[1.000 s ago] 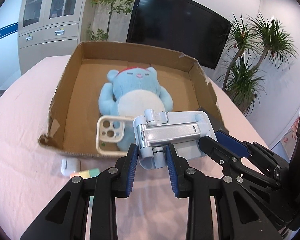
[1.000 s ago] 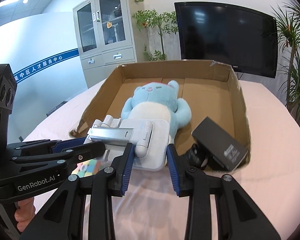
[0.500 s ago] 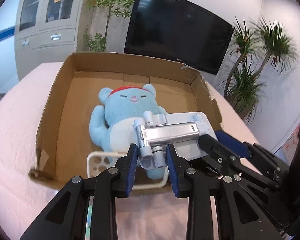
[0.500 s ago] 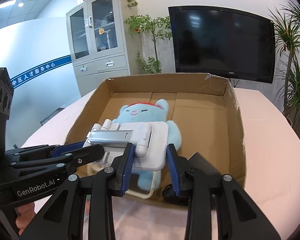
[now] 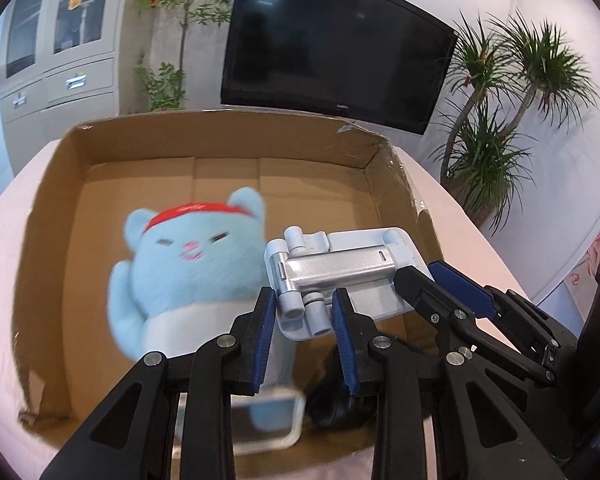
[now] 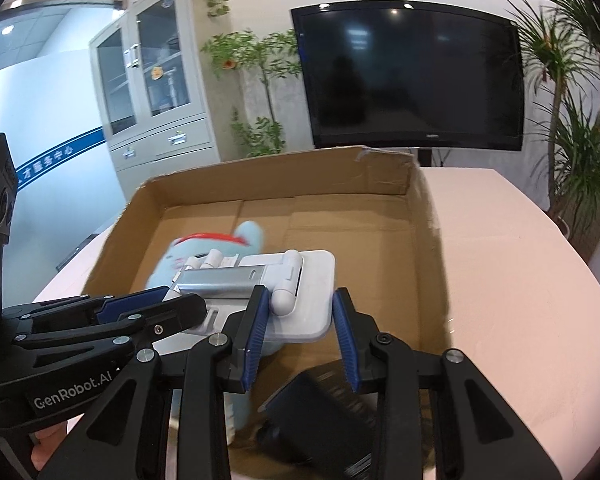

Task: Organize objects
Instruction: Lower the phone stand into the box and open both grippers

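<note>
A white and silver folding phone stand [image 5: 340,268] hangs above the inside of the open cardboard box [image 5: 220,124]. My left gripper [image 5: 304,312] is shut on its hinge end. My right gripper [image 6: 300,312] is shut on the white plate end of the phone stand [image 6: 300,280]. In the left wrist view the right gripper [image 5: 440,284] comes in from the right. Below the stand lies a blue plush bear [image 5: 188,272] with a red headband, partly hidden by it. A pale phone case [image 5: 268,420] and a black box [image 6: 316,420] lie at the box's near wall.
The box stands on a table under a pink cloth [image 6: 520,280]. A dark rounded object [image 5: 332,400] sits beside the phone case. Behind the table are a black TV [image 5: 332,44], potted plants [image 5: 500,128] and a grey cabinet [image 6: 156,92]. A hand [image 6: 44,448] holds the left gripper.
Both grippers carried the stand forward from in front of the box, over its near wall, to above its inside. The small items on the cloth before the box have left view.
</note>
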`<action>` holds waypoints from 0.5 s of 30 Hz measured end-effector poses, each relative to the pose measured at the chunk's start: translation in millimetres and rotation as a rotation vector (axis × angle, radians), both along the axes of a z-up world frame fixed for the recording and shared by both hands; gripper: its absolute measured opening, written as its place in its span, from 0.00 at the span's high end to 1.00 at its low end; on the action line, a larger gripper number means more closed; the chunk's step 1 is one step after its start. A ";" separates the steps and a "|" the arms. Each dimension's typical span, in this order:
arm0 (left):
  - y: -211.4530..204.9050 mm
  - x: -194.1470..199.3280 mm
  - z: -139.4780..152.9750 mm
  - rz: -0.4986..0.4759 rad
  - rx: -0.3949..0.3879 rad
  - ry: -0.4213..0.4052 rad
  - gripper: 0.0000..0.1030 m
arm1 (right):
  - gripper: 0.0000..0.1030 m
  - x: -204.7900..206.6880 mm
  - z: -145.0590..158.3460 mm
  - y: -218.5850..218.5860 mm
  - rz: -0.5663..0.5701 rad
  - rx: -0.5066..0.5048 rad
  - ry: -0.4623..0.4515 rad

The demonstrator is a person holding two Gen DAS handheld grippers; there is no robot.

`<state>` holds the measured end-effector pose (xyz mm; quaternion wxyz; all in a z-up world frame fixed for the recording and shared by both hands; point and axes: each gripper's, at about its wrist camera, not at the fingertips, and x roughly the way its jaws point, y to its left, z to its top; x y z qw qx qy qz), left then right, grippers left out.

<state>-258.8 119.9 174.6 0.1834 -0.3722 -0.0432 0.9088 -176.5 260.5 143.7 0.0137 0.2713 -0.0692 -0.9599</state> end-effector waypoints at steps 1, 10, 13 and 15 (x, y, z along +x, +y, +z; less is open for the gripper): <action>4.7 -4.5 -1.4 -0.006 -0.006 -0.003 0.75 | 0.70 -2.4 -1.2 3.4 -0.005 -0.005 -0.004; 36.1 -36.5 -27.5 -0.032 -0.028 -0.053 0.80 | 0.70 -29.1 -30.3 27.4 -0.039 -0.015 -0.119; 41.7 -37.2 -32.6 -0.032 -0.058 -0.069 0.79 | 0.70 -27.9 -33.2 23.8 -0.076 0.030 -0.150; 37.4 -26.7 -21.1 -0.045 -0.074 -0.035 0.75 | 0.69 -17.6 -23.1 18.6 -0.092 0.046 -0.124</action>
